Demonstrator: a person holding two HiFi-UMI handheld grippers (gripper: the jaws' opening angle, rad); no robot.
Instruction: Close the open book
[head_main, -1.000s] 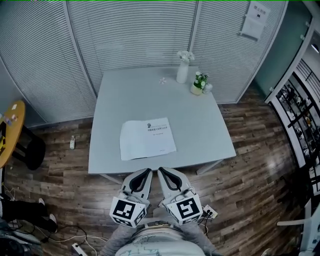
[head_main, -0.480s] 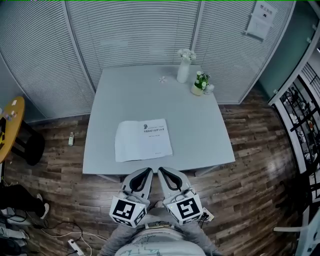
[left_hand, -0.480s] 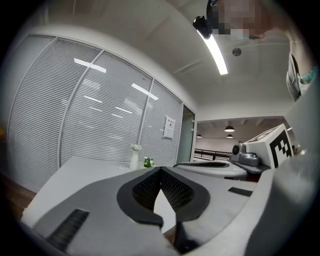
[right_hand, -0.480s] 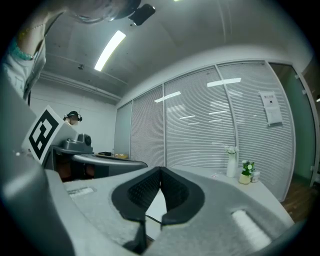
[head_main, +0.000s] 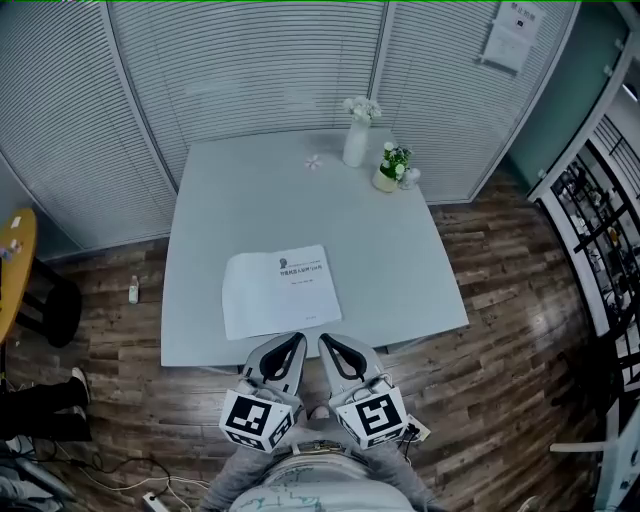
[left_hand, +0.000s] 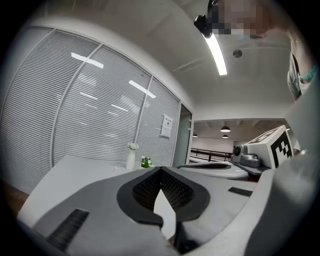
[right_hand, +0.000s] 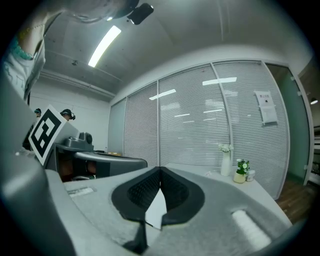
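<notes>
Lower centre of frame, on table (head_main: 400, 250): book (head_main: 280, 290) lies open, untouched. Left gripper (head_main: 290, 346) and right gripper (head_main: 330, 346) fully closed, empty, near table edge. Closing not started.

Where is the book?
In the head view, the book lies left of middle on the table near its front edge, just beyond the left gripper and right gripper.

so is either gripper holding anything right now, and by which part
Nothing is held. The left gripper and the right gripper are both shut and empty; the book lies on the table, in neither one.
</notes>
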